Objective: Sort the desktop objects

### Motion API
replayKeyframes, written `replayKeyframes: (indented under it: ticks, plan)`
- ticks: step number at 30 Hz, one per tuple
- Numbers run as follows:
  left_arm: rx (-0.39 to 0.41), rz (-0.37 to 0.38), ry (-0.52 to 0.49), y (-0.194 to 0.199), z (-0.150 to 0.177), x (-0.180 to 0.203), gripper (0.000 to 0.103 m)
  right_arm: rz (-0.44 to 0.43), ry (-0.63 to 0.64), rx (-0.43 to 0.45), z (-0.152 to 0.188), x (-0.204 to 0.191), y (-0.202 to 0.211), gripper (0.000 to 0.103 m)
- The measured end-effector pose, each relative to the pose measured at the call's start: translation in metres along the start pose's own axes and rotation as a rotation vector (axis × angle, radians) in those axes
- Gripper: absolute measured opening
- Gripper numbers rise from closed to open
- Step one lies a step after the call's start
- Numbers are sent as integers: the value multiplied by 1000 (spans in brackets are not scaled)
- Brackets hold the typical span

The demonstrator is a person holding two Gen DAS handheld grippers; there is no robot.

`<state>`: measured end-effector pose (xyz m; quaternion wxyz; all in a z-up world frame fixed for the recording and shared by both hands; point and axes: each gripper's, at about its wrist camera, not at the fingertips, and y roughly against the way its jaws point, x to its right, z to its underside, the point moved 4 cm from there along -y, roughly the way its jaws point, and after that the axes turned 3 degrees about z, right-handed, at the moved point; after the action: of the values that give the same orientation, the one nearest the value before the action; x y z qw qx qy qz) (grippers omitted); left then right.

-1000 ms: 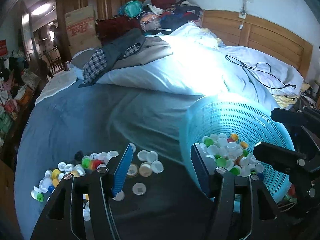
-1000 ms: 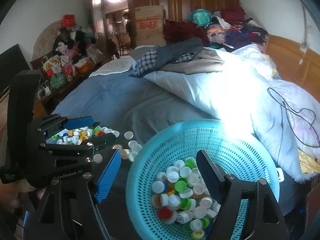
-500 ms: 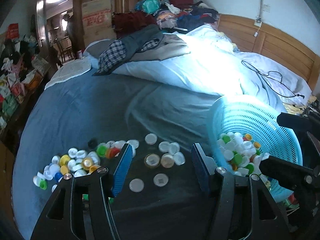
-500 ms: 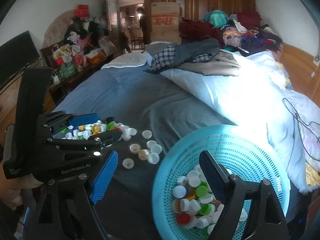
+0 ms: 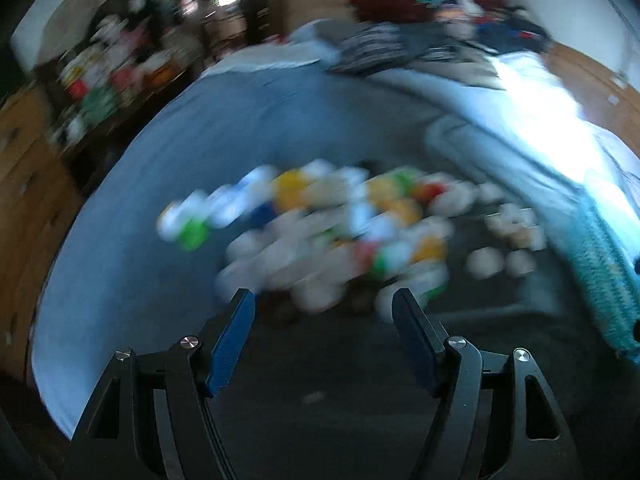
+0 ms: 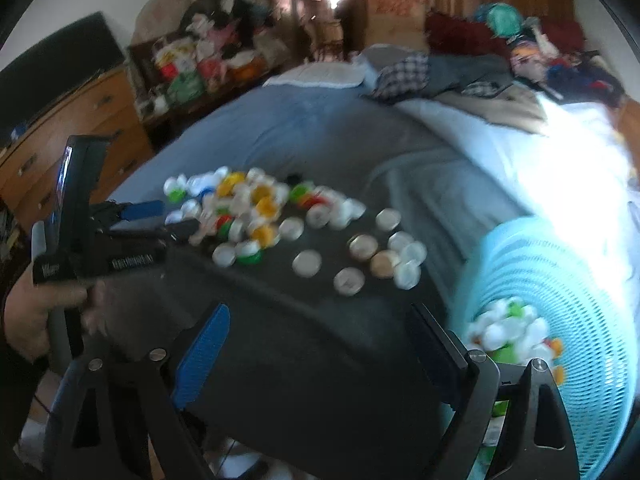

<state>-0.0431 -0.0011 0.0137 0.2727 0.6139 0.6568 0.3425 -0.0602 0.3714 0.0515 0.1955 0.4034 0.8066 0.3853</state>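
A heap of mixed-colour bottle caps (image 5: 328,232) (image 6: 240,208) lies on the grey-blue bedsheet, heavily blurred in the left wrist view. My left gripper (image 5: 323,298) (image 6: 160,218) hovers at the heap's near edge, its jaws opening with nothing between them. A hand (image 6: 40,312) holds it. Several loose white and gold caps (image 6: 360,256) lie right of the heap. The turquoise mesh basket (image 6: 580,264) (image 5: 600,272) stands at the right with caps (image 6: 512,332) inside. My right gripper (image 6: 320,312) hangs over bare sheet between heap and basket, jaws opening and empty.
A wooden dresser (image 6: 72,128) with a dark screen (image 6: 52,64) stands left of the bed. Clothes (image 6: 460,72) and a bright white duvet (image 6: 560,160) cover the far and right side. A cardboard box (image 6: 396,8) stands at the back.
Both views have swung left, from the basket toward the cap heap. My left gripper has dropped down to the heap and its jaws stand wider. The basket now sits at the right edge.
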Motion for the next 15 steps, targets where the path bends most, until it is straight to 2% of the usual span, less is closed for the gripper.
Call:
replayKeyframes:
  ticks: [3, 7, 9, 11, 14, 15]
  plan:
    - [-16, -82, 83, -11, 24, -43, 65, -6, 10, -28, 13, -5, -23, 93]
    - [34, -193, 183, -15, 42, -83, 67, 3, 42, -4, 26, -6, -50, 93]
    - [30, -221, 198, -22, 50, -91, 80, -1, 56, 19, 29, -7, -63, 93]
    - [1, -223, 194, -29, 52, -92, 86, 10, 57, 32, 31, -6, -78, 93]
    - [-31, -238, 177, -33, 52, -90, 101, 28, 19, 54, 30, 2, -93, 94]
    - [-45, -250, 167, -36, 52, -88, 101, 30, -2, 50, 29, 5, -98, 96]
